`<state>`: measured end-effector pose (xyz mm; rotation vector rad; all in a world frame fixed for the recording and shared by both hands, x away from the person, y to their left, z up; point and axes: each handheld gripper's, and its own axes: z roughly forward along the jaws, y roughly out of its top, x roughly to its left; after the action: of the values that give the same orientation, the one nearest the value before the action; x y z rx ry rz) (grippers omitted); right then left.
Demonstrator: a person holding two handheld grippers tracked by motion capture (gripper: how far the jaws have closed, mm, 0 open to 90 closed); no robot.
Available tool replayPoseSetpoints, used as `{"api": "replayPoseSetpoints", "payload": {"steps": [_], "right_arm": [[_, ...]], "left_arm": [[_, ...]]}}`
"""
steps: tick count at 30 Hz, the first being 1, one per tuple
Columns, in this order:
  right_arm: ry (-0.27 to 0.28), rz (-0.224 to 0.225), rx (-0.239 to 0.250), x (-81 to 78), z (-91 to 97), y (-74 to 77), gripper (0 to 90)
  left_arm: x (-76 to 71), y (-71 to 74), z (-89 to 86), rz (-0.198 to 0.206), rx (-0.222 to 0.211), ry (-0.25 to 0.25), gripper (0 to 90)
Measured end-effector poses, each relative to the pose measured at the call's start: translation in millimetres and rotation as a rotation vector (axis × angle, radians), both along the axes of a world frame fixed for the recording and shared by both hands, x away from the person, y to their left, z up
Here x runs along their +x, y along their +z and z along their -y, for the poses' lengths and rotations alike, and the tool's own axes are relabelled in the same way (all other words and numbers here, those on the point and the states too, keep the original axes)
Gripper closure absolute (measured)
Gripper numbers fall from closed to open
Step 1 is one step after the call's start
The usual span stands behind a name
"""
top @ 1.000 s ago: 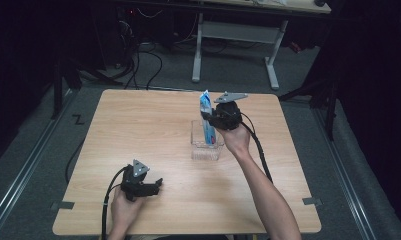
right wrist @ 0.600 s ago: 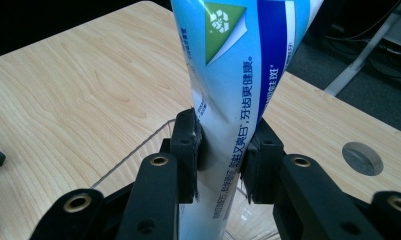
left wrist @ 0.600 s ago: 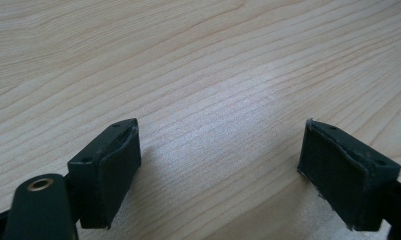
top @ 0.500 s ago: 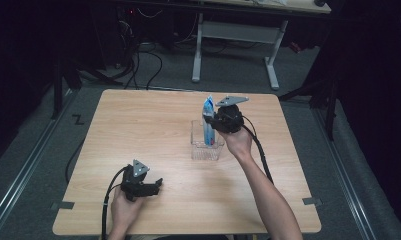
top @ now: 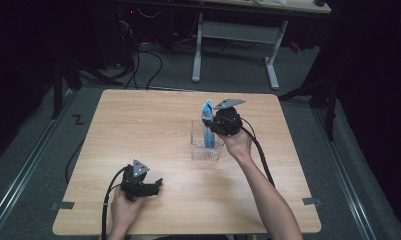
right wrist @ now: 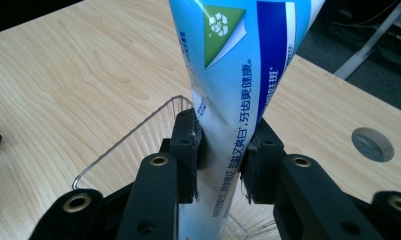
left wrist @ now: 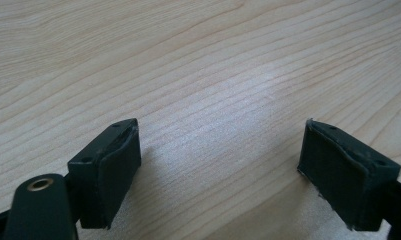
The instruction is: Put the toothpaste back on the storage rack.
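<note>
Holding a toothpaste tube upright over the clear plastic box at mid-table, we clamp our right gripper on its soft, light body; a firmer hold, we judge, lies nearer the stiff cap end. Our left gripper rests on the table, jaws apart, empty.

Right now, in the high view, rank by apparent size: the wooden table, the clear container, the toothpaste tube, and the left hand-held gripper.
1. Wooden table, by far the largest.
2. Clear container and left hand-held gripper: they look about alike, so I won't rank them.
3. Toothpaste tube, smallest as seen, partly hidden by the right hand-held gripper.
</note>
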<state>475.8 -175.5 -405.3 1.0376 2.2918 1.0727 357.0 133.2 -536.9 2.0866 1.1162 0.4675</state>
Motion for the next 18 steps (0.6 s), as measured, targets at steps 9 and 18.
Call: {"api": "replayPoseSetpoints", "payload": {"steps": [9, 18], "right_arm": [[-0.001, -0.016, -0.012, 0.8, -0.6, -8.4, 70.5], [0.011, 0.004, -0.028, 0.8, -9.8, -9.7, 69.7]], "left_arm": [[0.0, 0.0, 0.0, 0.000, 0.000, 0.000, 17.1], [-0.1, 0.1, 0.0, -0.001, 0.001, -0.001, 17.1]]}}
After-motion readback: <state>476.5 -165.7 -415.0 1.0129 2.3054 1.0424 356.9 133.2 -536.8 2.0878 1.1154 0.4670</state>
